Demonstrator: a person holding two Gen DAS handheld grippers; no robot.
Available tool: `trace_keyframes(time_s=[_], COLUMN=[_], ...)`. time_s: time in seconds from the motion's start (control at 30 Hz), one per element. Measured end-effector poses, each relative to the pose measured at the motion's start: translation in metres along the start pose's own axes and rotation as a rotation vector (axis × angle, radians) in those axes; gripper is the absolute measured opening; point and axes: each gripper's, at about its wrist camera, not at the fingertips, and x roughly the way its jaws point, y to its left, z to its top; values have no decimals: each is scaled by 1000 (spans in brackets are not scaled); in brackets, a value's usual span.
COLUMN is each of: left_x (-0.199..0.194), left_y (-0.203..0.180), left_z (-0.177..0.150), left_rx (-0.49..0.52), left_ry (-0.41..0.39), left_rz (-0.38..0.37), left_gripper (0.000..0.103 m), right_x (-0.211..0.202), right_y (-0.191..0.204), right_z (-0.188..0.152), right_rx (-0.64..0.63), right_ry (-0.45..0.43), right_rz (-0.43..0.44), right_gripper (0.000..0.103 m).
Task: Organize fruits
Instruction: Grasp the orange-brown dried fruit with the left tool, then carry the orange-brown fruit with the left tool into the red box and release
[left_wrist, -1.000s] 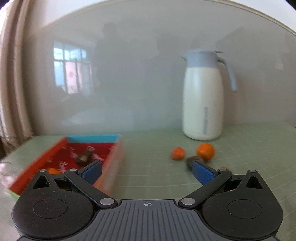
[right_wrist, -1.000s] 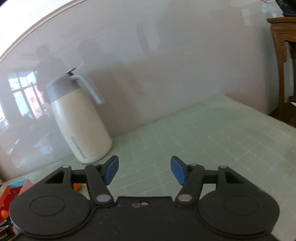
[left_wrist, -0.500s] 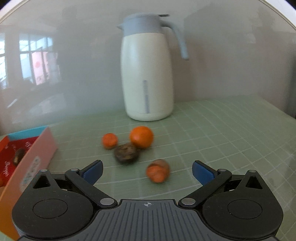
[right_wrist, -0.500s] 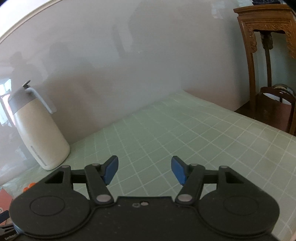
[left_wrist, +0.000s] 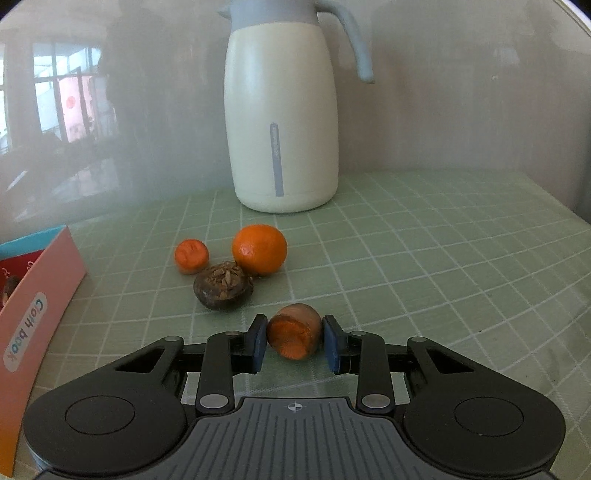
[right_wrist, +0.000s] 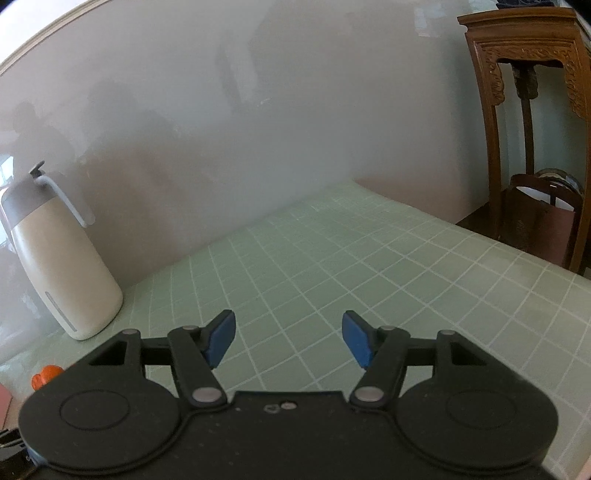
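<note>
1. The left gripper (left_wrist: 294, 341) sits nearest the left wrist camera; its jaws have just been closing, and its blue fingers (left_wrist: 258, 343) now pinch a small orange-brown fruit (left_wrist: 294, 336) from both sides, low over the green gridded desk (left_wrist: 424, 266).
2. Just beyond that fruit lies a dark brown fruit (left_wrist: 223, 290) with a rough, cracked top, resting on the desk.
3. Behind the dark one, touching or nearly touching it, sits a round orange (left_wrist: 259, 249); to the left of it is a smaller orange fruit (left_wrist: 191, 255), close beside the dark one.
4. At the left edge stands a pink box (left_wrist: 33, 321) printed "Cloth book", with a red inside and a blue rim; a dark shape shows within it, too little of it to tell what it is.
5. Farther back, near the wall, a cream jug (left_wrist: 282, 125) with a grey lid and handle stands upright.
6. In the right wrist view, the right gripper (right_wrist: 288, 338) hangs over bare desk with its blue fingers (right_wrist: 219, 339) spread apart and nothing between them.
7. Beyond the desk's far right corner stands a carved wooden chair (right_wrist: 532, 122).
</note>
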Motion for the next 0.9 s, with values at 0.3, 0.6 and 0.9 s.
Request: trace_keyframes(time_s=[0.3,0.6,0.9], left_x=[-25,-55,-76], left_y=[8,39,110], left_z=[3,7,5], left_rx=[10,-4,-79], left_ry=[-56,-129,-164], left_rz=[-2,43,149], left_gripper=[32,32,32], right_x=[-1,-2,3], right_y=[3,24,61], right_z=[-1,-4,-13], right_rx=[0,-15,-50], right_ry=[7,6,23], right_rz=[10,38,78], right_gripper=[64,64,64])
